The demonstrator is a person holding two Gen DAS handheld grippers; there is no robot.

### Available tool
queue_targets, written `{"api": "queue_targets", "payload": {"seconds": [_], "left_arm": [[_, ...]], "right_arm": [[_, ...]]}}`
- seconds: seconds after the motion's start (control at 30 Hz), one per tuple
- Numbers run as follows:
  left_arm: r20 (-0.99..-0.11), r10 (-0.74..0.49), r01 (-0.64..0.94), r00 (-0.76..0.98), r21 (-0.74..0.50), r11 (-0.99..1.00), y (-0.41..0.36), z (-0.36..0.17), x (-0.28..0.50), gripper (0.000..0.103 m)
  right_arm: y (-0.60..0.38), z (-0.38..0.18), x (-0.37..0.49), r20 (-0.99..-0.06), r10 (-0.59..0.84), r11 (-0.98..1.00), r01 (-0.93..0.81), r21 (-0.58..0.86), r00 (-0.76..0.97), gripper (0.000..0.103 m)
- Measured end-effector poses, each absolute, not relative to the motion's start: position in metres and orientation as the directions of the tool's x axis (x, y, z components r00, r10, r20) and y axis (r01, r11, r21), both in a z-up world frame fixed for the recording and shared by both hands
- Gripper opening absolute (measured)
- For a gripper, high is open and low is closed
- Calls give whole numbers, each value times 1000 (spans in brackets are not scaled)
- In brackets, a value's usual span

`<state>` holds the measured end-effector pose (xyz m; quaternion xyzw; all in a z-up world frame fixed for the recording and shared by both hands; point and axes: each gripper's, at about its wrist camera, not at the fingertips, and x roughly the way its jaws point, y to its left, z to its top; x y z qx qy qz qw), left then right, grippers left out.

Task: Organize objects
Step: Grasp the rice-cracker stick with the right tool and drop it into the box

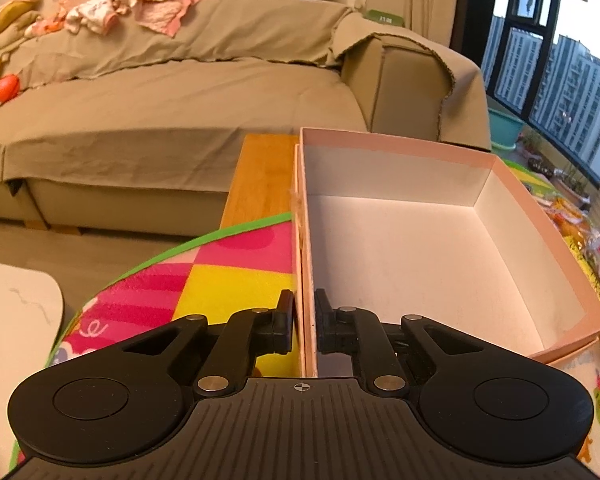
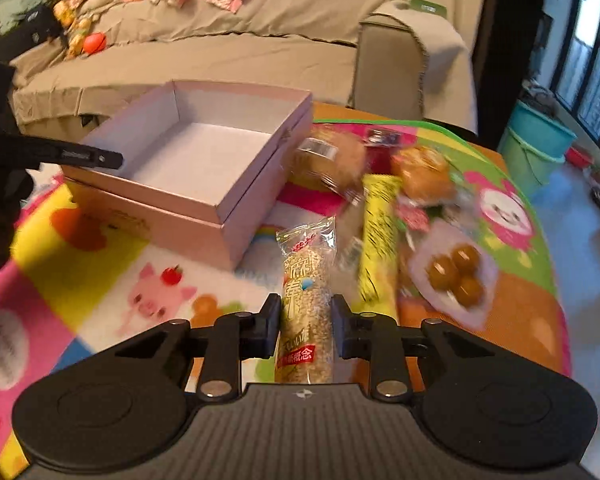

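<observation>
A pink box [image 1: 420, 248] with a white, empty inside sits on a colourful play mat [image 1: 228, 276]. My left gripper [image 1: 305, 320] is shut on the box's near left wall, one finger outside and one inside. In the right wrist view the box [image 2: 204, 168] is at centre left, and the left gripper [image 2: 96, 157] shows at its left wall. My right gripper [image 2: 305, 326] is shut on a wrapped cereal bar [image 2: 306, 300] and holds it upright above the mat [image 2: 80, 268].
Snacks lie right of the box: a yellow packet [image 2: 378, 240], wrapped buns [image 2: 424, 174], a tray of brown balls [image 2: 456, 270]. A beige sofa [image 1: 180, 112] stands behind. A white table corner [image 1: 16, 312] is at left. A teal bin [image 2: 540, 148] stands at right.
</observation>
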<state>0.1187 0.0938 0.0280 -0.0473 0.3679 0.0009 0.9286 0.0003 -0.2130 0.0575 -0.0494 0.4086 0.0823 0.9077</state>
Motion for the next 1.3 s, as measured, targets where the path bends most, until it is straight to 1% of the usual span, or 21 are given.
{"api": "queue_targets", "payload": {"seconds": [0.13,0.23,0.4,0.47,0.53,0.67,0.8,0.83,0.9,0.97,1.07,1.1,1.13,1.2,1.27,1.3], "left_arm": [[-680,-38,-35,732,-93,995,93,28,118,12],[-679,-46,-36,733,-107,994,95,28,117,12],[-673,-68,-33,737,-137,990,99,28,116,13],[-673,-82,-26,735,-149,988,101,28,115,13],[-671,-83,-19,737,-143,989,100,28,113,14],[-670,-91,-20,737,-157,987,102,27,114,14],[-670,-91,-21,737,-157,987,101,27,115,14],[-670,-91,-21,737,-157,987,101,27,115,14],[-671,-90,-25,736,-160,987,101,27,115,14],[-672,-88,-28,736,-160,987,100,27,115,14],[-672,-86,-28,735,-157,987,99,27,115,14],[-673,-86,-28,735,-158,987,99,27,115,15],[-673,-89,-28,735,-161,987,99,27,114,15],[-672,-93,-28,735,-167,986,97,27,113,15],[-671,-89,-32,736,-165,986,95,27,112,16],[-672,-87,-32,736,-163,986,93,27,111,16]], "right_arm": [[-221,87,-27,-742,127,986,-168,19,658,26],[-214,113,-34,-716,157,981,-191,33,680,26],[-189,144,-1,-665,271,960,-248,132,695,26],[-174,148,24,-658,282,956,-259,134,699,26],[-157,147,51,-662,275,958,-253,131,697,26],[-128,136,107,-686,326,945,-242,220,651,26],[-101,108,160,-710,327,943,-169,287,624,26],[-96,100,172,-711,343,936,-159,315,614,29],[-91,84,188,-699,409,906,-167,389,587,30],[-90,77,195,-686,448,886,-181,427,573,30],[-102,88,179,-653,437,895,-226,386,619,38],[-110,94,168,-638,415,907,-237,349,649,43],[-118,101,157,-620,390,919,-244,310,681,50],[-145,113,132,-588,325,945,-232,231,740,56],[-174,120,107,-569,244,970,-191,151,786,59],[-190,121,95,-563,197,980,-163,110,803,63]]}}
